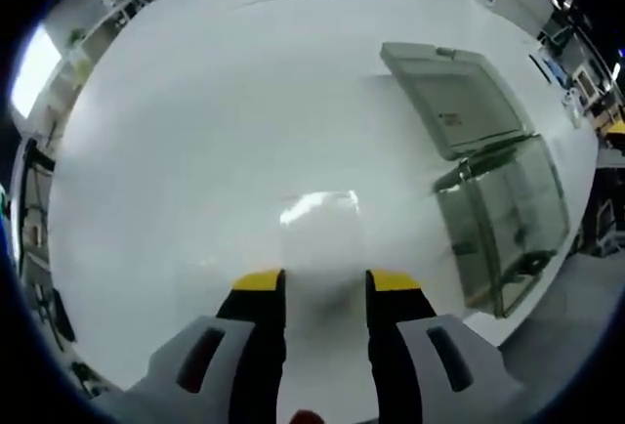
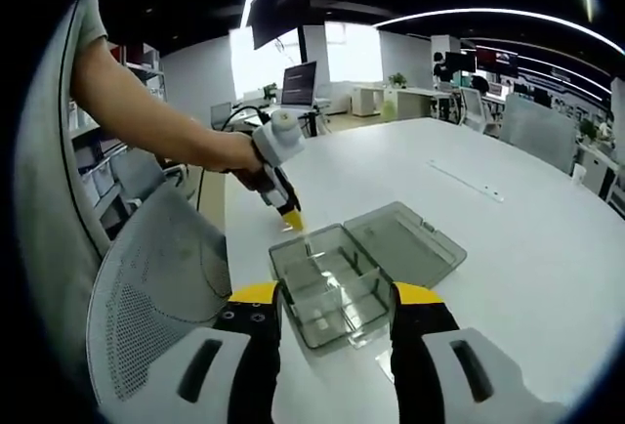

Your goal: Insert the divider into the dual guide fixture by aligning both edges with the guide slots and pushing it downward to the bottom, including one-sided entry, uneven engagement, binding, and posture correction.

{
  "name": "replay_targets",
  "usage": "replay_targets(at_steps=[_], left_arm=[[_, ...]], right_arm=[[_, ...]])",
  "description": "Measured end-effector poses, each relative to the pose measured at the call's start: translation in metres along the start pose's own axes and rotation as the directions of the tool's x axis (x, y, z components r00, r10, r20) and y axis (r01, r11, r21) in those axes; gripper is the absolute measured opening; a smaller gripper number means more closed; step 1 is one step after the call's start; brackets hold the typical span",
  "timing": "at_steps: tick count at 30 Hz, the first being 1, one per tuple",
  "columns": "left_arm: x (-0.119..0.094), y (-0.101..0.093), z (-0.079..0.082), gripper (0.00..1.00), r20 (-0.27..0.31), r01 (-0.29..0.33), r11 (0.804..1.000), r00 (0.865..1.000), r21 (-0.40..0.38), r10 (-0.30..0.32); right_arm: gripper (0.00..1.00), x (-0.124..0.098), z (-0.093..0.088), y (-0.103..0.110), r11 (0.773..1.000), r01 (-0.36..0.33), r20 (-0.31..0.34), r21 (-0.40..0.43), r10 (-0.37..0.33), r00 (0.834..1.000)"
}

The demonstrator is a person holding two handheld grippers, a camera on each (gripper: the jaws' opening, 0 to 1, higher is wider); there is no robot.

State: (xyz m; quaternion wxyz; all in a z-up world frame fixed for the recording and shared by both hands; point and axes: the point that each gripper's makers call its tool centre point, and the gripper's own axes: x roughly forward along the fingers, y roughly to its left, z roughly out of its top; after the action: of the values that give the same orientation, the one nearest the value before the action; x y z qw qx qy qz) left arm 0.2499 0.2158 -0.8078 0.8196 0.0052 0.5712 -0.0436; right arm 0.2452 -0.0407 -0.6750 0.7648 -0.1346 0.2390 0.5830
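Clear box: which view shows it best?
Right gripper view: the clear box sits centred and whole, with its lid open beside it. Left gripper view has it off to the side, distorted near the table edge.

The left gripper view looks steeply down at the white surface (image 1: 244, 102) from close above. The right gripper view faces across it from farther back. Both share the clear hinged box (image 1: 498, 199) (image 2: 337, 282).

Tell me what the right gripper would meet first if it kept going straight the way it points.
Probably the clear box lying open just ahead between the right gripper jaws on the white table; depth is uncertain.
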Motion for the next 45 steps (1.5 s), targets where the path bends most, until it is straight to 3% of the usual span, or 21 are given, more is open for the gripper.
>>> replay_targets(at_steps=[14, 23, 33, 39, 41, 45], left_arm=[[-0.004, -0.001, 0.005, 0.29, -0.056, 0.042, 0.999, 0.998, 0.004, -0.042], [-0.012, -0.001, 0.009, 0.29, -0.033, 0.085, 0.996, 0.996, -0.032, -0.086], [-0.02, -0.004, 0.014, 0.29, 0.033, 0.157, 0.981, 0.988, -0.11, -0.154], [-0.033, -0.019, 0.019, 0.29, 0.111, 0.234, 0.959, 0.969, -0.158, -0.218], [-0.038, -0.026, 0.026, 0.29, 0.161, 0.28, 0.946, 0.954, -0.164, -0.254], [-0.047, -0.036, 0.025, 0.29, 0.194, 0.331, 0.926, 0.935, -0.18, -0.297]], right_arm=[[0.41, -0.001, 0.002, -0.001, 1.0, 0.002, 0.003, -0.004, -0.002, 1.0], [0.41, 0.001, 0.003, 0.0, 1.0, -0.006, 0.004, -0.006, 0.006, 1.0], [0.4, -0.001, 0.007, -0.001, 1.0, -0.009, 0.011, -0.006, 0.009, 1.0], [0.4, -0.002, 0.006, -0.001, 1.0, -0.015, 0.024, 0.023, 0.014, 1.0], [0.4, -0.003, 0.007, -0.002, 0.999, -0.016, 0.029, 0.028, 0.015, 0.999], [0.4, -0.003, 0.009, -0.003, 0.999, -0.022, 0.045, 0.05, 0.02, 0.999]])
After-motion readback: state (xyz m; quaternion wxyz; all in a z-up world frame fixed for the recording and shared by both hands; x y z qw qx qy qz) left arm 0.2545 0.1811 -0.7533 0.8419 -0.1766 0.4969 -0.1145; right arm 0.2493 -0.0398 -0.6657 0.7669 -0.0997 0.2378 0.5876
